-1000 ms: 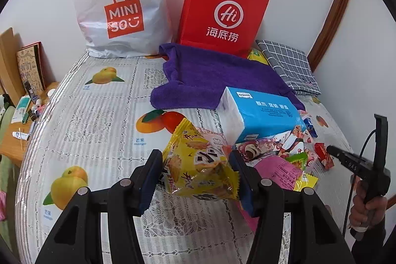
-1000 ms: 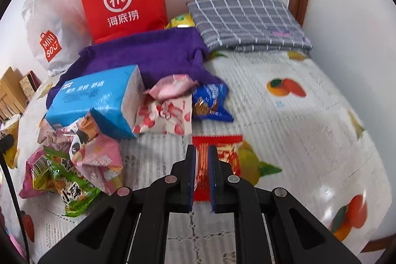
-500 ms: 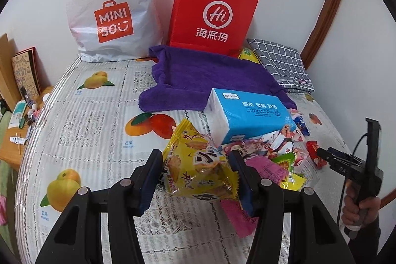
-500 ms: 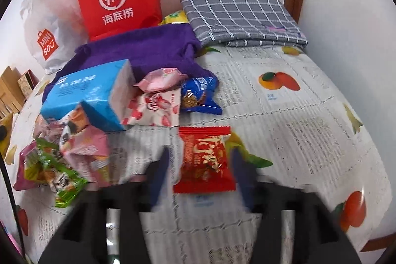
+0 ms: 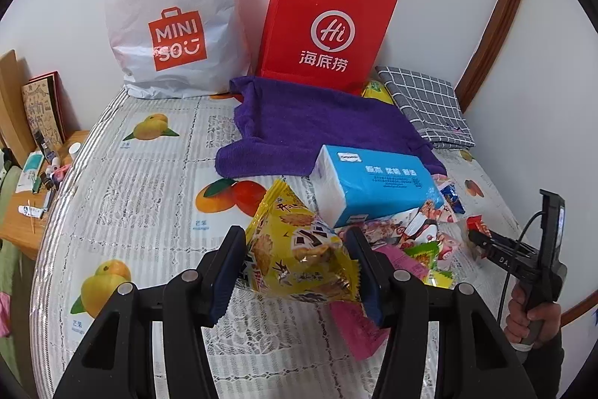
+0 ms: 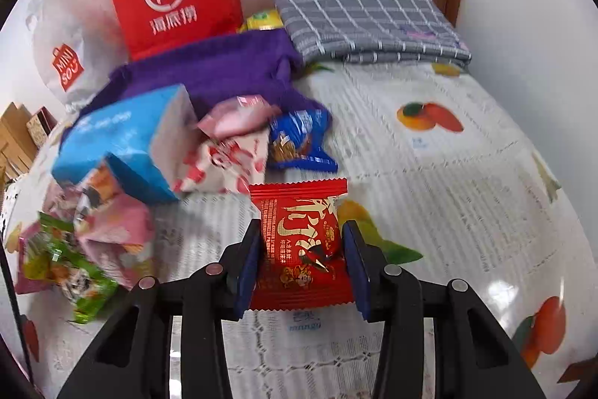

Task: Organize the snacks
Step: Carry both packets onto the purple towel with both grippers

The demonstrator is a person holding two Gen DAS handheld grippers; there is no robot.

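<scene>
My left gripper (image 5: 297,266) is shut on a yellow cracker bag (image 5: 299,249), held just above the fruit-print bed cover (image 5: 149,197). In the right wrist view my right gripper (image 6: 302,264) has a red snack packet (image 6: 299,234) across its width. Its jaws are closing and both pads touch the packet's sides. The left wrist view shows that right gripper (image 5: 476,236) at the far right, with the red packet (image 5: 475,224) at its tip and a hand (image 5: 530,316) on the handle. Loose snacks lie beside a blue tissue pack (image 5: 373,182).
A red paper bag (image 5: 329,28) and a white plastic bag (image 5: 175,14) stand against the wall. A purple towel (image 5: 317,122) and a grey checked cloth (image 6: 366,17) lie before them. Pink, blue (image 6: 299,141) and green (image 6: 63,268) packets are piled left of the right gripper. A cluttered bedside table (image 5: 22,212) is at the left.
The right gripper let go of the red packet's thin edge, opened over it as it lay flat, and has closed again across its width. The left gripper keeps its hold.
</scene>
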